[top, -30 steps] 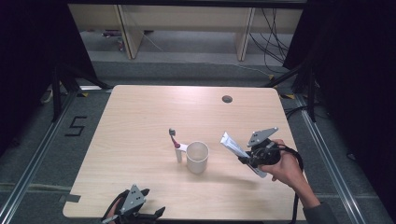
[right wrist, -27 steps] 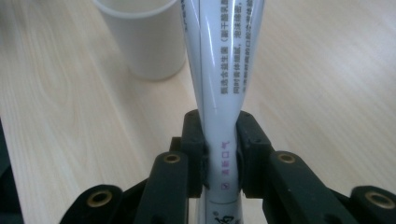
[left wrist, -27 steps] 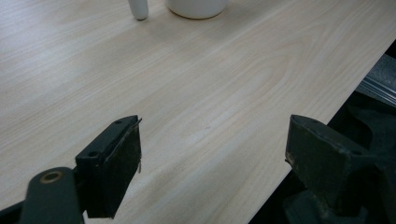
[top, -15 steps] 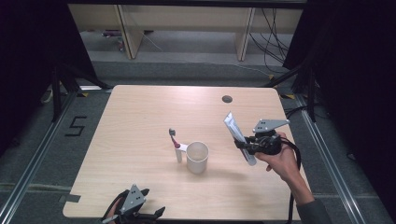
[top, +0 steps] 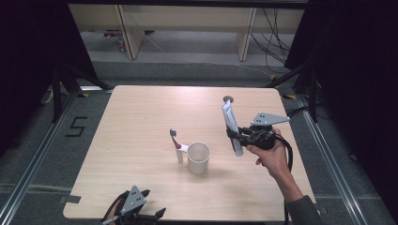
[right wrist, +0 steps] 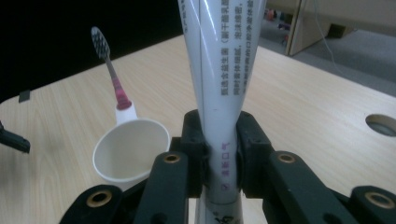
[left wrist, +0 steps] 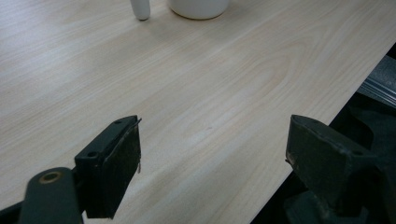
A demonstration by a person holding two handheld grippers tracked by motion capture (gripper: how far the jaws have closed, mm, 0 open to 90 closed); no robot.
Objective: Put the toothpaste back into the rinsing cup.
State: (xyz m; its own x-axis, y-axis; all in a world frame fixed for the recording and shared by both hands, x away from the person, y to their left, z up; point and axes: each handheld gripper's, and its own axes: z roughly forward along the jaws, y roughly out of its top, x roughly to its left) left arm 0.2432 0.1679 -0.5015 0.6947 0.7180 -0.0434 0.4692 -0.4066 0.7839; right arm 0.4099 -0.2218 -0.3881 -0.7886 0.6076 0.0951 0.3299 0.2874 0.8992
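The right gripper has its 2 black jaws pinching a long white plastic toothpaste tube near its lower end, holding it upright in the air above the pale wooden table, at about 3 o'clock from the white paper cup and clear of it. In the right gripper view the white toothpaste tube rises straight up between the pressed jaws, with the cup off at 9 o'clock. A toothbrush with a red neck and white handle stands upright just beside the cup at its 9 o'clock. The left gripper rests at the table's near edge at 6 o'clock, its jaws spread wide on nothing. The step in hand looks like carrying the tube toward the cup; the next move probably calls for swinging it over the cup's mouth, keeping it vertical, then lowering it inside without knocking the light cup or the toothbrush.
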